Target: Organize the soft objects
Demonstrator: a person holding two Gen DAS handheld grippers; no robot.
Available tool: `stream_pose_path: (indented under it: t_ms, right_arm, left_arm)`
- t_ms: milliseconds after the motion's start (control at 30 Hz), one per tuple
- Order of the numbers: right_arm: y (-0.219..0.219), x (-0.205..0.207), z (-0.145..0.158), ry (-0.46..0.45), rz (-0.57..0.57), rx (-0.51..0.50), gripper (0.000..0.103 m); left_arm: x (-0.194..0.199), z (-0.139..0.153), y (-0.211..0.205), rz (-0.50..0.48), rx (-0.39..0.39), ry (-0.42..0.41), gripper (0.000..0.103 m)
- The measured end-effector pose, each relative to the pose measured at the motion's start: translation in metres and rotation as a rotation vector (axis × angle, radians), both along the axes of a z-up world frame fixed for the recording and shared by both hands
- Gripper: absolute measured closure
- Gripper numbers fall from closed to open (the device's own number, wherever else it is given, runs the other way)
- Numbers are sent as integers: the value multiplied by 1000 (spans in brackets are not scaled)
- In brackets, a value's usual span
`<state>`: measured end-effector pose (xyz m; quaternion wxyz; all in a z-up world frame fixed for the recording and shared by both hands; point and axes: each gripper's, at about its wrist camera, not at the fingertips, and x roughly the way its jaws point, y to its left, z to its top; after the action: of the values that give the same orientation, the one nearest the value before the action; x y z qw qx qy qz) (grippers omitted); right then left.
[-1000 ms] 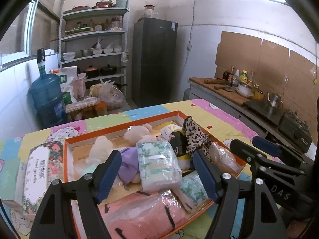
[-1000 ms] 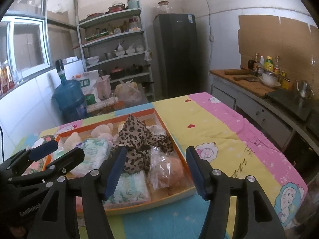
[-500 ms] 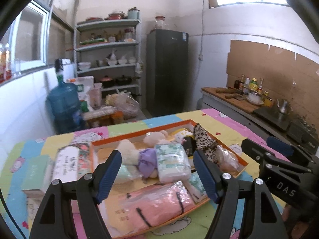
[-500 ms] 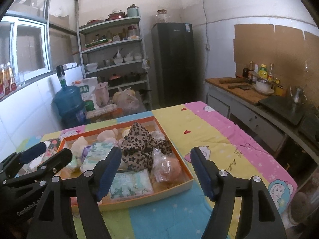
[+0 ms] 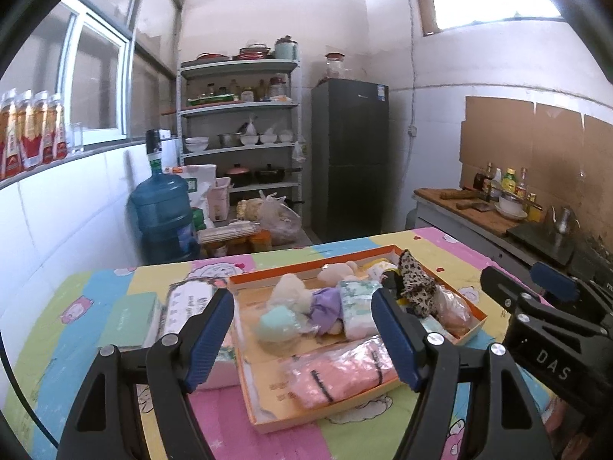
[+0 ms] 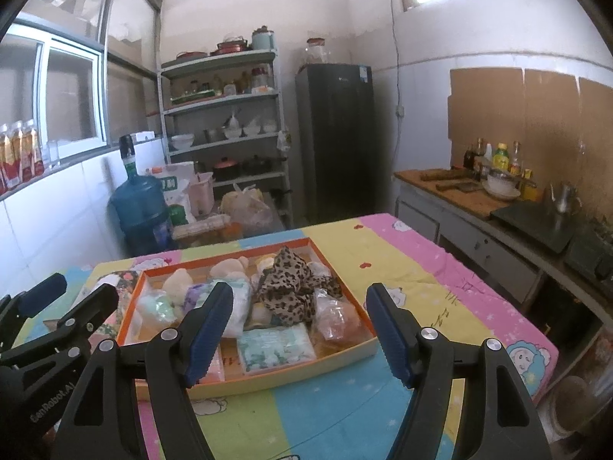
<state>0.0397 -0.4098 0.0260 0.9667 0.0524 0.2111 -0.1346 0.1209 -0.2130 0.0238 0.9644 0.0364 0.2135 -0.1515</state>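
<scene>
An orange-rimmed tray (image 5: 474,327) sits on the table, also in the right wrist view (image 6: 346,352). It holds several soft things: a leopard-print cloth (image 6: 291,287), a pink bagged item (image 5: 341,373), tissue packs (image 6: 274,345), a plush toy (image 5: 293,291) and a purple cloth (image 5: 325,306). My left gripper (image 5: 302,339) is open and empty, above the tray's near end. My right gripper (image 6: 297,333) is open and empty, short of the tray's front edge. Each gripper shows at the edge of the other's view.
A colourful cartoon cloth covers the table (image 6: 421,268). Boxes (image 5: 132,320) lie left of the tray. Behind stand a blue water jug (image 5: 163,216), a shelf rack (image 5: 239,130) and a dark fridge (image 5: 350,165). A counter with bottles and a kettle (image 6: 563,197) runs along the right.
Both grippers have pulled back and risen from the tray, which now looks smaller and farther away. Both stay open and empty.
</scene>
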Motion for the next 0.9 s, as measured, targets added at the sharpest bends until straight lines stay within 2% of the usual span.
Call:
stream_pose_path:
  t_ms: [900]
  right_arm:
    - [84,-40,21,-45,95,-35,29]
  left_arm:
    - [-51,10,88,133,-25,-38,29]
